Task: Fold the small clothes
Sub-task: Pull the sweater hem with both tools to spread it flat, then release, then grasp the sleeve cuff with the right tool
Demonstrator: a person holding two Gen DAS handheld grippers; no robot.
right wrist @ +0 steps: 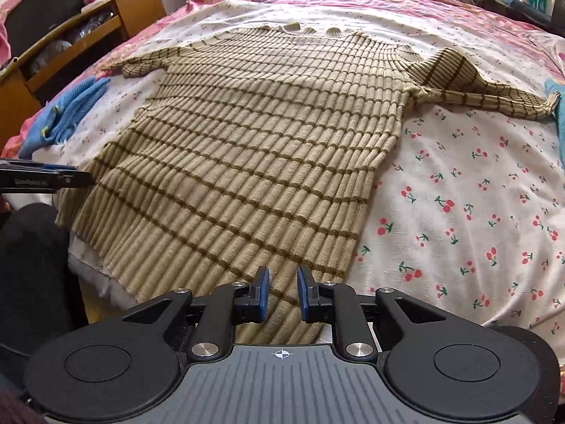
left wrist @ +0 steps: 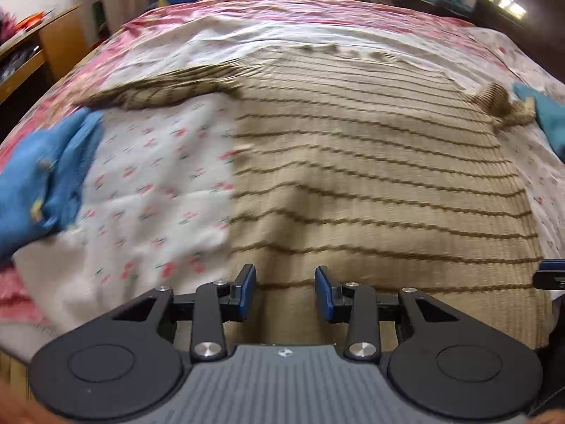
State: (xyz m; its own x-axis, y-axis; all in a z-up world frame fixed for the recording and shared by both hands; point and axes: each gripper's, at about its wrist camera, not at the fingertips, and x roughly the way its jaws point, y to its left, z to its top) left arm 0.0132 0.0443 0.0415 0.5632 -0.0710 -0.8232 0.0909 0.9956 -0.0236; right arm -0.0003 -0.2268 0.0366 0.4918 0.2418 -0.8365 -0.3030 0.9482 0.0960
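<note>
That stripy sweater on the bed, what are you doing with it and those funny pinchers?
A person is getting ready to fold the tan striped sweater, holding a pincher tool in each hand. It lies flat on the cherry-print bedsheet with both sleeves spread out, not folded yet. The left gripper and the right gripper both hover over its bottom hem with nothing between their blue pads. A blue garment waits at the side of the bed.

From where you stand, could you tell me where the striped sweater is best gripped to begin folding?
Probably the ribbed hem of the striped sweater, approached from the near bed edge: it lies flat, with both sleeves spread far off.
</note>
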